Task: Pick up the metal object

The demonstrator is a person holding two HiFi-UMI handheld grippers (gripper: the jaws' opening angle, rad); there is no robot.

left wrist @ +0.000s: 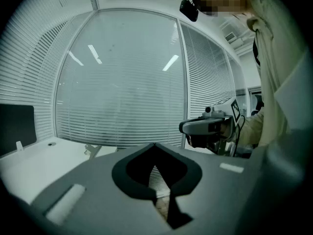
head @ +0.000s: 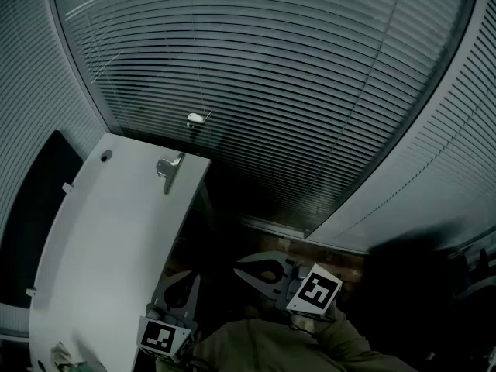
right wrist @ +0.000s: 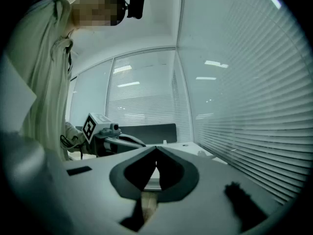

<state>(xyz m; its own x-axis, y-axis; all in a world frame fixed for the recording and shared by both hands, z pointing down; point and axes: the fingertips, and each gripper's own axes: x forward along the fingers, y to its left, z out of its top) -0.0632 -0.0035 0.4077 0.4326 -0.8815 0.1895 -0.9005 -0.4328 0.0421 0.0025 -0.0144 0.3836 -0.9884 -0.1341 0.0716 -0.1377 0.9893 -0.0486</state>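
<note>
The metal object (head: 169, 169), a small silver bracket-like piece, lies near the far end of the white table (head: 101, 246). In the left gripper view the metal object (left wrist: 92, 150) shows small on the table beyond the jaws. My left gripper (head: 194, 277) hangs beside the table's right edge, well short of the object, with its jaws meeting at the tip (left wrist: 155, 145) and nothing between them. My right gripper (head: 239, 267) is further right, off the table, shut and empty (right wrist: 156, 149). Each gripper shows in the other's view: the right gripper (left wrist: 208, 126), the left gripper (right wrist: 105, 131).
Window blinds (head: 294, 91) wrap round the far side, with a small white cord pull (head: 195, 118) just behind the table. A dark panel (head: 35, 208) stands along the table's left. A round hole (head: 105, 156) marks the far table corner. The person's sleeve (head: 310, 347) fills the bottom.
</note>
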